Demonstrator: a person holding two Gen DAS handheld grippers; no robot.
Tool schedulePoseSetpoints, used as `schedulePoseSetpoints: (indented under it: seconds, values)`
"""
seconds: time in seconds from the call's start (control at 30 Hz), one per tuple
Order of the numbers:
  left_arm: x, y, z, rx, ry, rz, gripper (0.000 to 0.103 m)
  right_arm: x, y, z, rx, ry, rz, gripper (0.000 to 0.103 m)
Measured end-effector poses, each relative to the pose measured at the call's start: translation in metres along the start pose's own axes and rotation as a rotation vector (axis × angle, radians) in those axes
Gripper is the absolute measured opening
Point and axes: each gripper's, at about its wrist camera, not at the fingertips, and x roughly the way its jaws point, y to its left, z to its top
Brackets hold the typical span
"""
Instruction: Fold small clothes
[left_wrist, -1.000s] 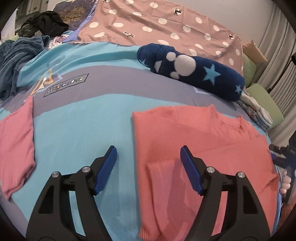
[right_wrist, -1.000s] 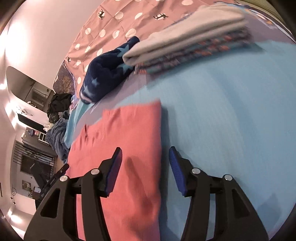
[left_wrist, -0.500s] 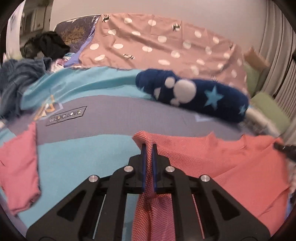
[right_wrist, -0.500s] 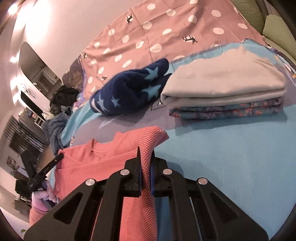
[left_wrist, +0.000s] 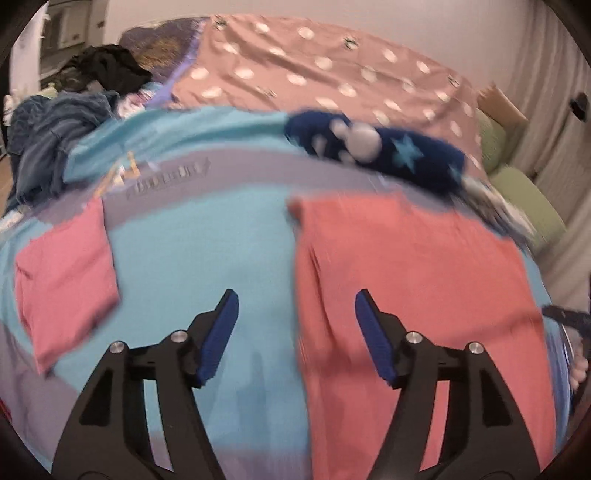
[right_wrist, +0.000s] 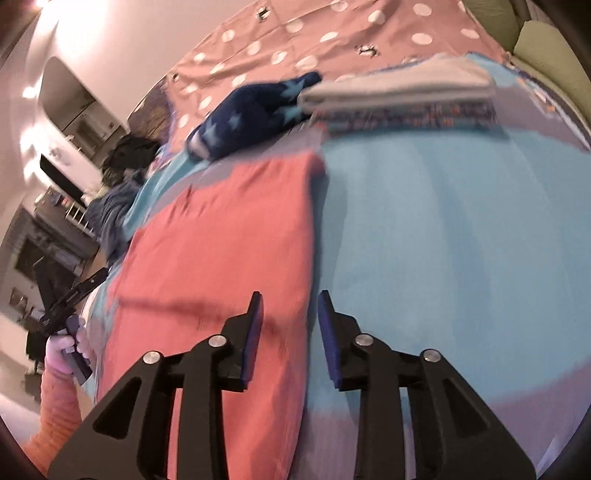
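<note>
A coral knit top (left_wrist: 417, 280) lies folded flat on the light blue bed cover (left_wrist: 192, 266); in the right wrist view the same top (right_wrist: 221, 258) fills the left half. My left gripper (left_wrist: 295, 332) hovers over the top's left edge, its jaws opening with nothing between them. Over the top's right edge my right gripper (right_wrist: 290, 332) stands with its jaws opening, and no cloth is pinched. Both views are motion-blurred.
A second pink folded garment (left_wrist: 66, 273) lies to the left. A navy star-print roll (left_wrist: 376, 147) lies beyond the top. A stack of folded clothes (right_wrist: 402, 99) sits at the back right. Dark clothes (left_wrist: 59, 133) are heaped at the far left.
Half a second ago both grippers were shut on the lifted corners of the coral top. Now both are open and pulled back, and the top lies flat, folded over.
</note>
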Motion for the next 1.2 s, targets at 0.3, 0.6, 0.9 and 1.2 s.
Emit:
schedulePoseSetpoints:
  seconds: [0.3, 0.6, 0.9, 1.2]
  values:
    - [-0.072, -0.026, -0.123, 0.152, 0.11, -0.09, 0.066, -0.059, 0.001, -0.099, 0.081, -0.057, 0.016, 0.026]
    - [-0.132, -0.014, -0.189, 0.072, 0.101, -0.181, 0.066, -0.106, 0.016, -0.211, 0.148, -0.043, 0.193, 0.027]
    - [-0.167, -0.004, -0.231, -0.005, 0.077, -0.296, 0.065, -0.123, 0.032, -0.255, 0.165, 0.02, 0.235, 0.03]
    - [-0.172, 0.006, -0.245, -0.079, 0.06, -0.376, 0.066, -0.102, 0.03, -0.253, 0.25, 0.052, 0.355, 0.032]
